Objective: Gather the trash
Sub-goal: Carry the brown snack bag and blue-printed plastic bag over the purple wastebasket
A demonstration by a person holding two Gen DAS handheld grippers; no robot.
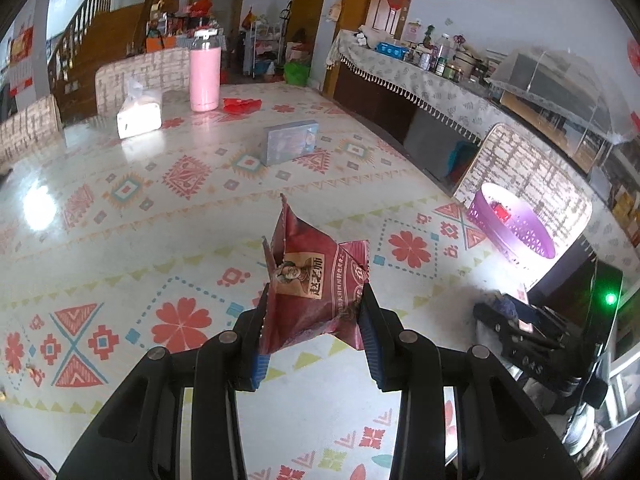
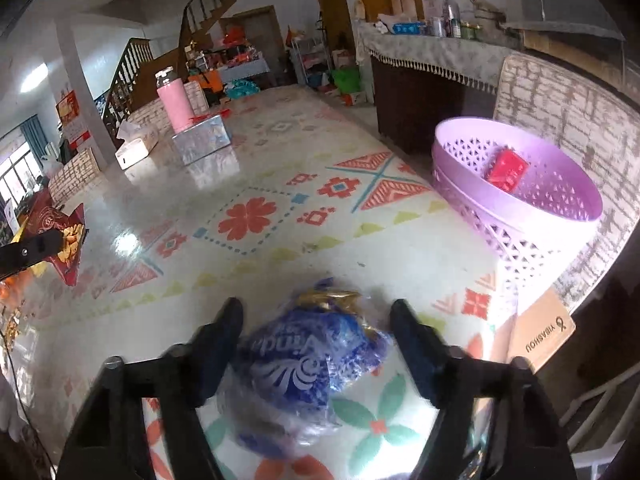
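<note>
Wrapper [image 1: 316, 292] dark red, Chinese print "赵老师", pinched in left gripper [image 1: 314, 334] above table [image 1: 120, 208], blue "Vinda" bag [image 2: 308, 364] lying on table between right gripper [image 2: 316, 352] fingers, parted, not pressing, basket [image 2: 516, 208] purple, card "YIBASHOU" [image 2: 542, 334].

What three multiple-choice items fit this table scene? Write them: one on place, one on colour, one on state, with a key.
1. Where is the small red packet?
A. Inside the basket
B. Beside the pink bottle
C. On the floor

2. What colour is the basket?
A. Green
B. Purple
C. Black

3. What is the left hand-held gripper doing?
A. Standing empty
B. Pinching a tissue box
C. Pinching a dark red snack wrapper

Key: 1 A, the packet lies within the basket's latticed wall. 2 B, its rim and wall are purple. 3 C, both pads press the wrapper's sides, off the tablecloth.
</note>
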